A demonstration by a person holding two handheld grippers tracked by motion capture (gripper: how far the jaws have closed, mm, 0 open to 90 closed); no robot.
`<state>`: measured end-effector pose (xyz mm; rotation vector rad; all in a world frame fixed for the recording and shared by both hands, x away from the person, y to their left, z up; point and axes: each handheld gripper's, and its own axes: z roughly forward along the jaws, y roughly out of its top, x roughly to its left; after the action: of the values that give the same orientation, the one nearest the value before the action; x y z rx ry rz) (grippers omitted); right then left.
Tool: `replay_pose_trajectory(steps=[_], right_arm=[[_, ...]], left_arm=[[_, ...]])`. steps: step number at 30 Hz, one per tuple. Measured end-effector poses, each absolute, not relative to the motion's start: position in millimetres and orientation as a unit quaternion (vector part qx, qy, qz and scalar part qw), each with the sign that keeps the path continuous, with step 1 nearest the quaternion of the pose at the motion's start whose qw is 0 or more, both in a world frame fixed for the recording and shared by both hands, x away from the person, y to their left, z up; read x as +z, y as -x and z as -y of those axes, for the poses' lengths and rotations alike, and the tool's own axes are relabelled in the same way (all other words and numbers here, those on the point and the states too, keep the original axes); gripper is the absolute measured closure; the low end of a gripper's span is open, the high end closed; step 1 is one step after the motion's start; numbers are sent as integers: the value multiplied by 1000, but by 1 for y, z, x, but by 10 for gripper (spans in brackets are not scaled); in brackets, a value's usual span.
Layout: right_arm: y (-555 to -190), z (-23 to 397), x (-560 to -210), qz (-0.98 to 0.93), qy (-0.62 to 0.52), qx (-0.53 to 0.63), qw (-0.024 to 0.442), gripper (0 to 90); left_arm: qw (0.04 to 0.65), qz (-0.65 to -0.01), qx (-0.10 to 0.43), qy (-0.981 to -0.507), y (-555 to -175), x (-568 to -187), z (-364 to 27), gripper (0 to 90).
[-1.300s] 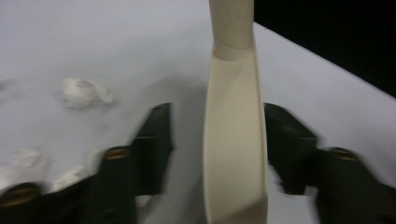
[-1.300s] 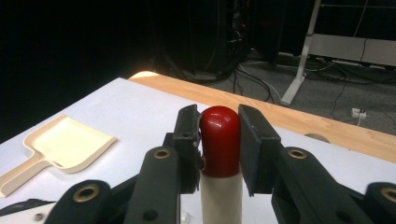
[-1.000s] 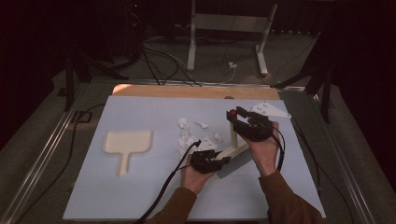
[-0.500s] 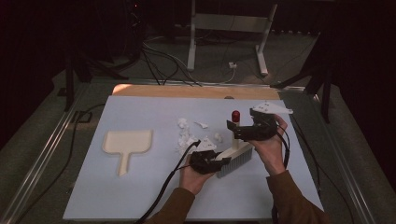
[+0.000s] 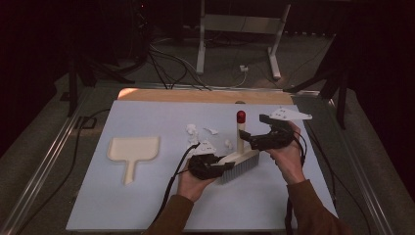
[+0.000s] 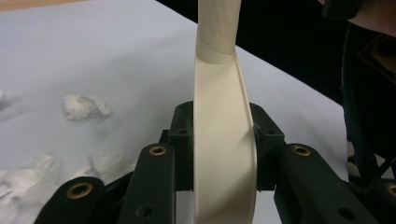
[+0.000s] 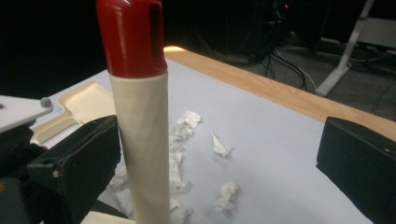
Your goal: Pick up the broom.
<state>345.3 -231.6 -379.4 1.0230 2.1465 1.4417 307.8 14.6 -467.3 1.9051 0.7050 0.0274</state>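
While the left gripper [image 5: 222,167] keeps its jaws clamped on the flat cream back of the brush [image 5: 240,161], the right gripper [image 5: 252,140] has just let its jaws spread wide; a second ago it sat above and clear of the brush, and now its two black jaws stand either side of the upright handle [image 7: 142,154] without pressing on it. The handle has come up to vertical since then, its red cap [image 7: 132,35] pointing at the ceiling. To my eye that makes this a handover or a regrip: the right hand looks set to take the handle so sweeping can start.

The brush sits near the middle of the pale blue table [image 5: 147,210], bristles down, just beside the scraps. Its body is smooth, matte cream plastic, curving up into a round stem; the cap is glossy with an oval hanging hole. The crumpled paper [image 5: 193,132] bits are white, soft and ragged. The dustpan [image 5: 133,149], cream and flat with a short handle, lies well apart on the left.
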Motion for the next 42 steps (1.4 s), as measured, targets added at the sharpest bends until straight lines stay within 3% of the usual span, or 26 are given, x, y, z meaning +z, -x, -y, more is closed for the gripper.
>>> replay_pose_trajectory(steps=[11,26,30,34,35,40,42], right_arm=[[-347,229,-388,-787,-321,510,133,0],[-355,195,-405,-845,-251,469,49,0],[-359,185,-412,-862,-221,457,-2,76],[-362,184,-416,-866,-208,454,-26,144],[-363,184,-418,-867,-196,456,-44,227],[-361,183,-421,-874,-161,453,-74,335],[-359,181,-422,-878,-138,448,-93,430]], left_arm=[[541,-280,16,-793,-313,-451,-52,695],[548,-223,-7,-806,-319,-437,-93,695],[550,-213,-19,-807,-320,-437,-99,695],[552,-201,-29,-809,-321,-437,-102,695],[550,-199,-29,-811,-321,-437,-102,695],[543,-179,-46,-819,-321,-438,-100,695],[541,-172,-50,-822,-321,-439,-98,695]])
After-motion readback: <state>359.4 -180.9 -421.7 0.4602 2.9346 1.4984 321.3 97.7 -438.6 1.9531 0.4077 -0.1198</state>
